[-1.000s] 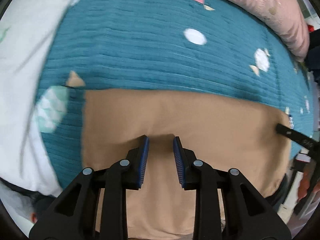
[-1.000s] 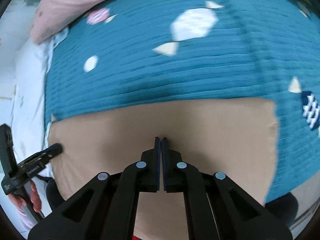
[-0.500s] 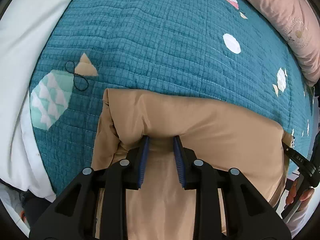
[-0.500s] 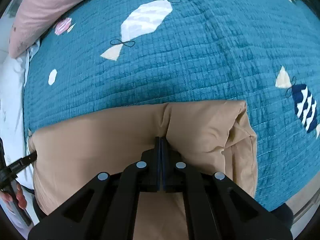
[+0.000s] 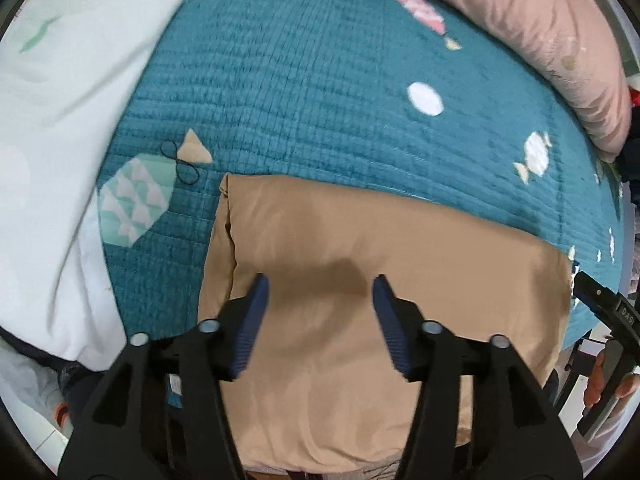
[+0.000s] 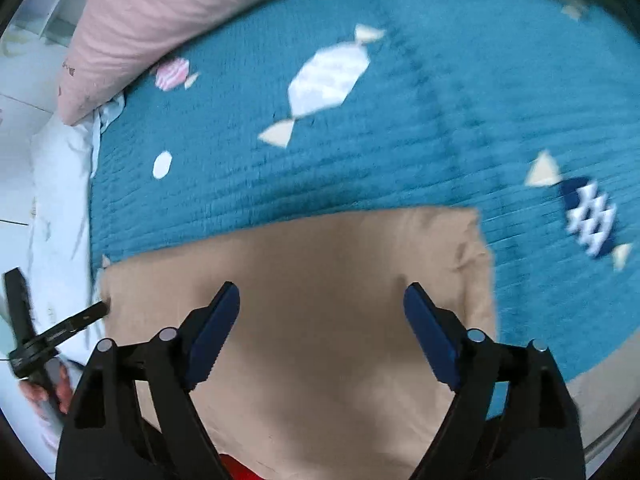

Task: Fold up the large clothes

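A tan garment (image 5: 360, 260) (image 6: 320, 264) lies folded in layers on the teal quilt, its far edge straight. My left gripper (image 5: 320, 292) hovers over the garment's left part, jaws opening, nothing between the blue pads. Over the right part my right gripper (image 6: 322, 300) spreads wide, jaws opening, and the cloth lies flat beneath, free of the pads. Each view catches the other gripper at the garment's far end: the right gripper (image 5: 600, 300) at the right edge, the left gripper (image 6: 60, 328) at the left edge, each held by a hand.
The teal quilt (image 5: 320, 100) (image 6: 400, 140) with candy shapes covers the bed. A pink pillow (image 5: 540, 32) (image 6: 160, 20) lies along the far side. A white duvet (image 5: 60, 120) bunches at the left. The bed's near edge runs under the garment.
Both grippers let go of the tan fabric and opened, then lifted slightly. The fold they held now lies flat on the layer below.
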Motion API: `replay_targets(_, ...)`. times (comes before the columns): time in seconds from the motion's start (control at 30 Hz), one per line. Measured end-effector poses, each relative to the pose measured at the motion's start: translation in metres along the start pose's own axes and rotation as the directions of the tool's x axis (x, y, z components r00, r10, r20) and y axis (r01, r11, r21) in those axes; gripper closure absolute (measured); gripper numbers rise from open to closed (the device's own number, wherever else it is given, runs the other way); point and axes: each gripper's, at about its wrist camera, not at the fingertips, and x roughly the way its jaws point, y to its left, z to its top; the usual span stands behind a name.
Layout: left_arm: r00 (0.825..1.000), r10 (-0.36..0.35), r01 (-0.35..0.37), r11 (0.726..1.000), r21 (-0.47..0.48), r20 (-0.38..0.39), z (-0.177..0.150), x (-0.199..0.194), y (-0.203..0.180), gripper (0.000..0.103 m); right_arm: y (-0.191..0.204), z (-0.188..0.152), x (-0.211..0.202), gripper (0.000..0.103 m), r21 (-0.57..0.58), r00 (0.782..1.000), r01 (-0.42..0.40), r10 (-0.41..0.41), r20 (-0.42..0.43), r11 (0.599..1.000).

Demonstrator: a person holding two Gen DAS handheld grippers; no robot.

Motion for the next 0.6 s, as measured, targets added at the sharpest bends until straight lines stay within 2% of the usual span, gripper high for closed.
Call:
replay_targets(0.1,1.0,-0.013,0.013,1.0,0.013,0.028,-0.009,-0.015,-0.015,0.036,0.0,-0.008,-0.015,0.021,-0.013,1.0,-0.002,0.002,0.002,1.0)
replay_targets(0.2,0.998,-0.039,0.038,0.999,0.03,0.052,-0.017,-0.026,-0.033,0.034,-0.01,-0.02,-0.029,0.021,-0.019,0.999,0.041,-0.04,0.029,0.999)
replay_targets(0.27,0.997,-0.048,0.045,0.997,0.054,0.055,-0.024,-0.028,-0.047,0.032,-0.015,-0.023,-0.03,0.014,-0.006,0.998,0.055,-0.055,0.031,0.998)
replay_targets(0.37,0.997,-0.052,0.047,0.995,0.088,0.054,-0.03,-0.028,-0.07,0.031,-0.034,-0.035,-0.03,0.012,0.032,0.997,0.068,-0.069,0.034,0.997)
replay_targets(0.6,0.996,-0.087,0.084,0.986,0.145,0.011,-0.033,-0.013,-0.126,0.031,-0.087,-0.065,-0.012,0.011,0.167,0.999,0.004,0.004,-0.044,0.986)
